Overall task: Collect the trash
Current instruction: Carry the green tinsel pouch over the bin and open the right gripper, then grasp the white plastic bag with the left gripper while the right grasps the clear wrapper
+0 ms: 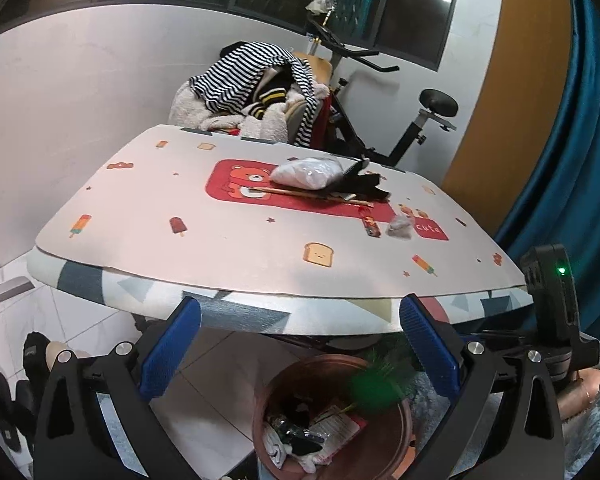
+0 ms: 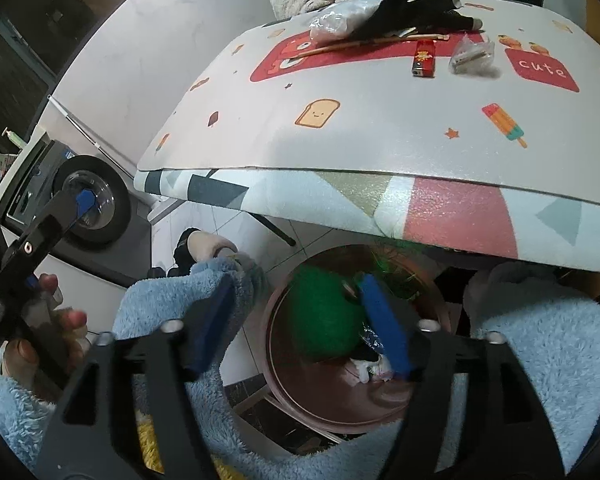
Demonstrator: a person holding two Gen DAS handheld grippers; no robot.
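**Green scrap dropping into the bin under the desk**

Tiled floor below the white cartoon-print desk (image 1: 260, 216) carries a round brown waste bin (image 2: 300, 400), set just under the near edge so litter can go straight down from the top. It already holds crumpled wrappers and paper.

The right gripper (image 2: 296, 324) hangs over the bin's mouth, jaws parted, with a blurred green fuzzy scrap (image 2: 324, 320) between them; no pad seems to press on it, and the blur suggests it is falling free. The left gripper (image 1: 300, 344) points over the desk edge, jaws spread wide and empty, well placed to reach for the next piece.

More litter waits on the far side of the desk: a crumpled clear plastic bag (image 1: 308, 172), a black comb-like object (image 1: 360, 184), thin wooden sticks (image 1: 300, 192), a small red packet (image 1: 370, 226) and a small clear sachet (image 1: 400, 226). The job is likely only partly done.
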